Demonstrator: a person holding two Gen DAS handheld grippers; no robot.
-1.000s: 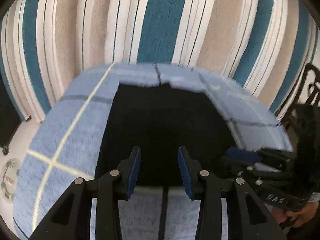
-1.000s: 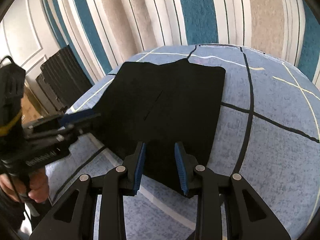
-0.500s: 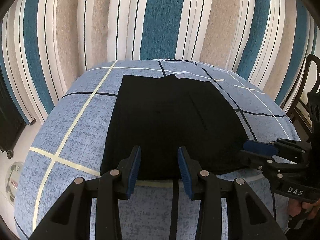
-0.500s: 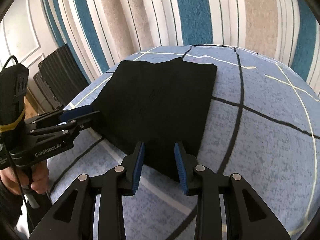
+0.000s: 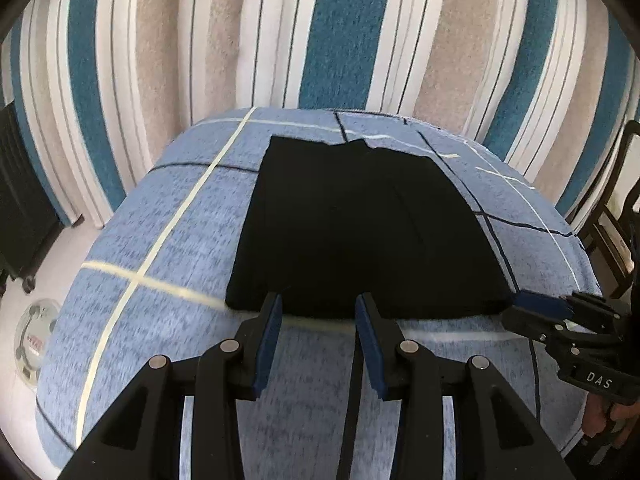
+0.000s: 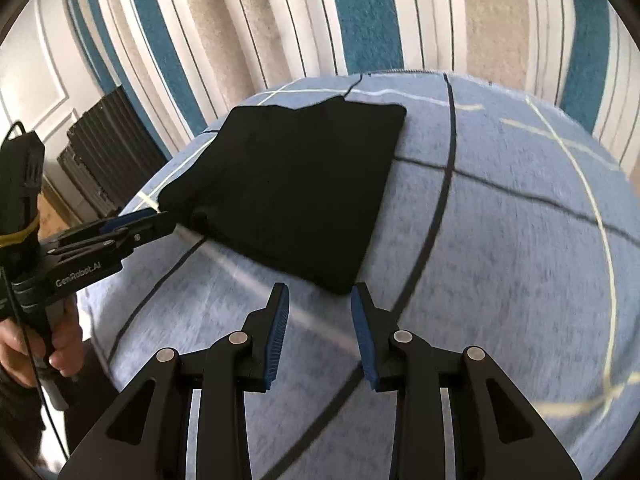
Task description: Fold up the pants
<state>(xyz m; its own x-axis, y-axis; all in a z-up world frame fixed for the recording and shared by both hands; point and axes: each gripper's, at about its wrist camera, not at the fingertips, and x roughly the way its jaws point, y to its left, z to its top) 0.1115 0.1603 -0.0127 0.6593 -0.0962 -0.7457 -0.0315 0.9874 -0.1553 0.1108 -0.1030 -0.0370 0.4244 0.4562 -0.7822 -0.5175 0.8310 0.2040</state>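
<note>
Black pants [image 5: 360, 232] lie folded into a flat rectangle on a blue checked cover [image 5: 160, 240]. My left gripper [image 5: 319, 304] hovers at the fold's near edge, open, with nothing pressed between its blue pads. In the right wrist view the pants [image 6: 296, 184] lie ahead and to the left. My right gripper [image 6: 320, 292] is at their near right corner, its jaws opening; the corner tip shows in the gap, untouched by the pads. Each gripper also shows in the other's view: the right gripper [image 5: 536, 304] at the pants' right corner, the left gripper [image 6: 132, 220] at the left corner.
A striped blue, beige and white curtain [image 5: 340, 32] hangs behind the cover. A dark chair [image 5: 616, 216] stands at the right and a black ribbed panel [image 6: 96, 148] at the left. A round white object [image 5: 36, 336] lies on the floor. A person's hand [image 6: 24, 344] holds the left gripper.
Both grippers have drawn back from over the pants to their near edge. The pants stay flat where they were. The right gripper's jaws stand slightly wider.
</note>
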